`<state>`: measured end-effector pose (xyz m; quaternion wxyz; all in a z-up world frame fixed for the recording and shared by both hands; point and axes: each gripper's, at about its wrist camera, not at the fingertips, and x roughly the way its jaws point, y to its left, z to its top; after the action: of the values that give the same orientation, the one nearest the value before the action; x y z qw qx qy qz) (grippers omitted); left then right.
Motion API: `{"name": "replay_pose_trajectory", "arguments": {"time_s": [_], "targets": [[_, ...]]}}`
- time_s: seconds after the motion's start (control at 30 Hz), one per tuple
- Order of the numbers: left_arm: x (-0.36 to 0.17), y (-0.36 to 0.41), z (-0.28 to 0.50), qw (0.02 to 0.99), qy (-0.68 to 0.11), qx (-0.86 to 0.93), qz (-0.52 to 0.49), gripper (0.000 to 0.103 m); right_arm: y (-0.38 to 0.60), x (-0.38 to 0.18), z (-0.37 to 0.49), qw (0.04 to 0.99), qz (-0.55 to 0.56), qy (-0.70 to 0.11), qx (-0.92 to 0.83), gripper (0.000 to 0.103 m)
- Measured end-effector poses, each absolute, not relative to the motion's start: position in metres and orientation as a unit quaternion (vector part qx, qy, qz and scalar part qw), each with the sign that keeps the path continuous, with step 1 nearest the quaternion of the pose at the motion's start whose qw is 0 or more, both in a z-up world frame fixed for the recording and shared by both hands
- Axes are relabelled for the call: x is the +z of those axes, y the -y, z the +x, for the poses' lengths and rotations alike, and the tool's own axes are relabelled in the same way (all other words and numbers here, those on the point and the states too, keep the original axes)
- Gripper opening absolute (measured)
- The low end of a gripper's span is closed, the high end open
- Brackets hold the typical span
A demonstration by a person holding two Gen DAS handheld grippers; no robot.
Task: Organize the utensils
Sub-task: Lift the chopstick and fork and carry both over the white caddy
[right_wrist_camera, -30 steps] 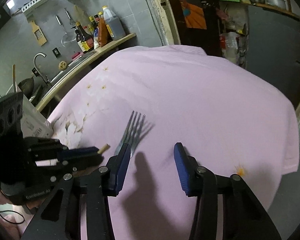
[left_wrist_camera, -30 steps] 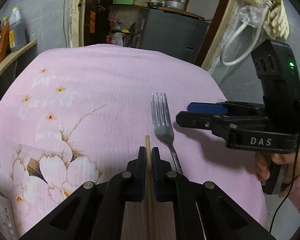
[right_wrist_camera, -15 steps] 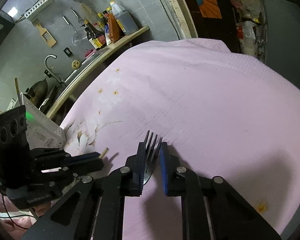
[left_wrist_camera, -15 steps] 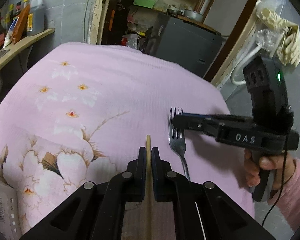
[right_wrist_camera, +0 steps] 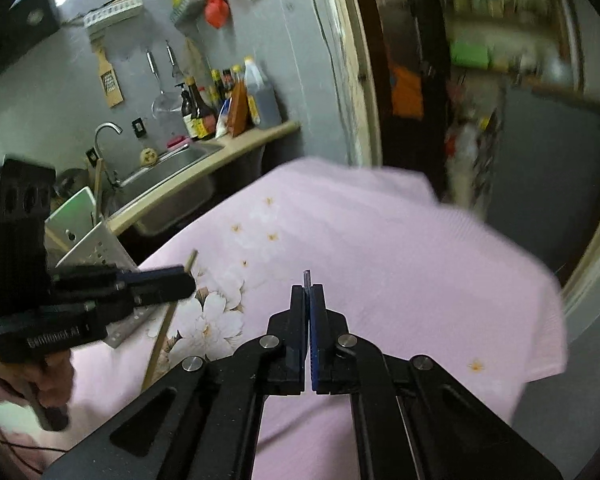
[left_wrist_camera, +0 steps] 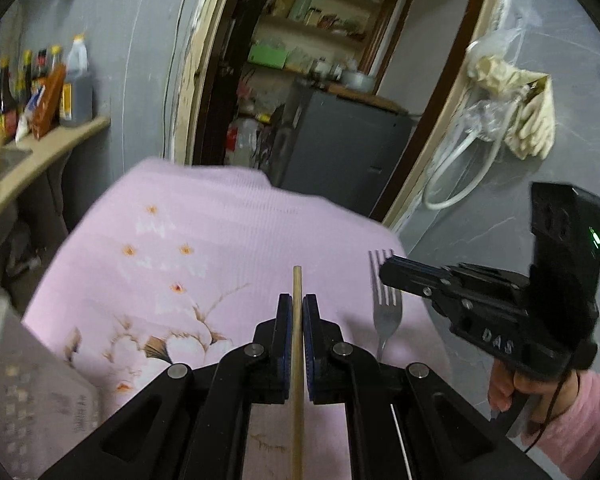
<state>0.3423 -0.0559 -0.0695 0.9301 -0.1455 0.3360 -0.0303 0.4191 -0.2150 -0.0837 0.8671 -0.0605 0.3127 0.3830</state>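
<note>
**Left gripper** (left_wrist_camera: pixel 297 312): black two-finger tongs with blue pads, pressed together on a wooden chopstick (left_wrist_camera: pixel 297 360). The stick runs straight along the gap between the fingers; its blunt tip stands out just past the fingertips and its shaft passes back under the gripper body. In the right wrist view the same stick (right_wrist_camera: pixel 162 340) slants below the gripper, its tip poking out beyond the pads, above the pink cloth.

**Right gripper** (right_wrist_camera: pixel 308 300): black tongs, blue pads, pinched tight on a metal fork (left_wrist_camera: pixel 386 312). From the left wrist view the fork is gripped across its tines, the tine tips showing above the fingers and the neck and handle hanging down toward the pink cloth. From its own camera only a thin metal sliver (right_wrist_camera: pixel 307 278) shows past the fingertips.

**Hands**: a hand (left_wrist_camera: pixel 504 388) in a pink sleeve holds the right gripper's handle; another hand (right_wrist_camera: pixel 52 376) holds the left gripper's handle.

**Pink cloth** (left_wrist_camera: pixel 220 240): flower-printed cover over the table, landmark for all entries. Both grippers hover above its near edge, left gripper toward the flower print, right gripper toward the plain side.

**White perforated holder** (right_wrist_camera: pixel 96 248): stands at the cloth's left edge, beside the left gripper.

**Counter with sink** (right_wrist_camera: pixel 172 168): beyond the cloth's left side, carrying sauce bottles (right_wrist_camera: pixel 228 104).

**Doorway** (left_wrist_camera: pixel 300 80): behind the cloth's far edge, shelves inside.
</note>
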Motion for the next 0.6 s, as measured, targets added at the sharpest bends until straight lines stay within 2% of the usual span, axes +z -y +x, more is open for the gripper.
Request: {"name": "replay_pose_trajectory", "arguments": {"time_s": [0.6], "targets": [[0.063,0.031,0.254,0.968,-0.215,-0.083,-0.098,0.006,0.190,0.075,0.292,0.948,-0.111,-0.156,0.254,0.002]]}}
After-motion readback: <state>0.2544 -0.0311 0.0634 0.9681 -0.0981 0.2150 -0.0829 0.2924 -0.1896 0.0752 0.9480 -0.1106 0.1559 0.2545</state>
